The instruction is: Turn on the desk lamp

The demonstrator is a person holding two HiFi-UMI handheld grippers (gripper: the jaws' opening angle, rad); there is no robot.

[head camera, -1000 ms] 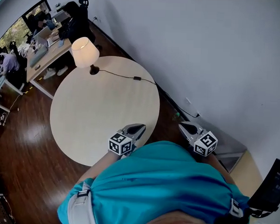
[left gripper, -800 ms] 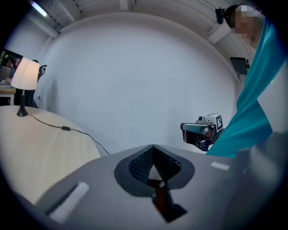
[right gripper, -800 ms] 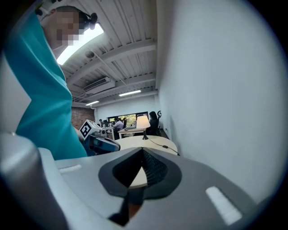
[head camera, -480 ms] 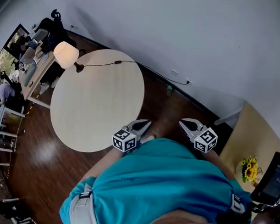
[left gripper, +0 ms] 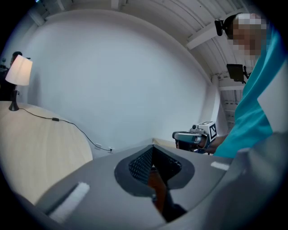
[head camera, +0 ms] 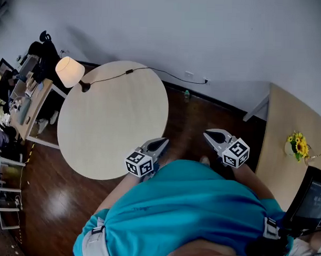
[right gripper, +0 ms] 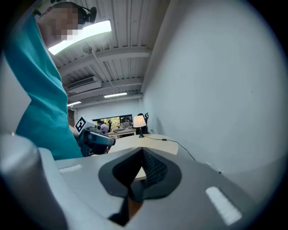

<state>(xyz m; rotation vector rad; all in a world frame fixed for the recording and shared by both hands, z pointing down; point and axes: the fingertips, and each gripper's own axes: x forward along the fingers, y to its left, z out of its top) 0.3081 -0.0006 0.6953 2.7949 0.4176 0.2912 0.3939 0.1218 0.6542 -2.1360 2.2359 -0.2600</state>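
Note:
The desk lamp (head camera: 69, 72), pale shade on a dark base, stands at the far left rim of the round light-wood table (head camera: 113, 123). Its black cord with an inline switch (head camera: 129, 72) runs along the table's far edge to a wall socket (head camera: 189, 76). My left gripper (head camera: 159, 145) hangs just off the table's near right edge, jaws shut and empty. The right gripper (head camera: 211, 136) is over the dark floor, farther right, also shut and empty. The left gripper view shows the lamp (left gripper: 19, 72) far left; in the right gripper view the lamp (right gripper: 139, 121) stands far off past the left gripper (right gripper: 96, 138).
A second wooden table (head camera: 286, 140) with a small pot of yellow flowers (head camera: 296, 144) stands at the right. A black screen (head camera: 310, 201) is at the lower right. Office desks (head camera: 24, 102) with people fill the far left. Dark wood floor (head camera: 192, 120) separates the tables.
The view has swung right: the round table and lamp slid left and farther off, and the flower table came into sight. Both grippers moved off the round table's edge, still shut.

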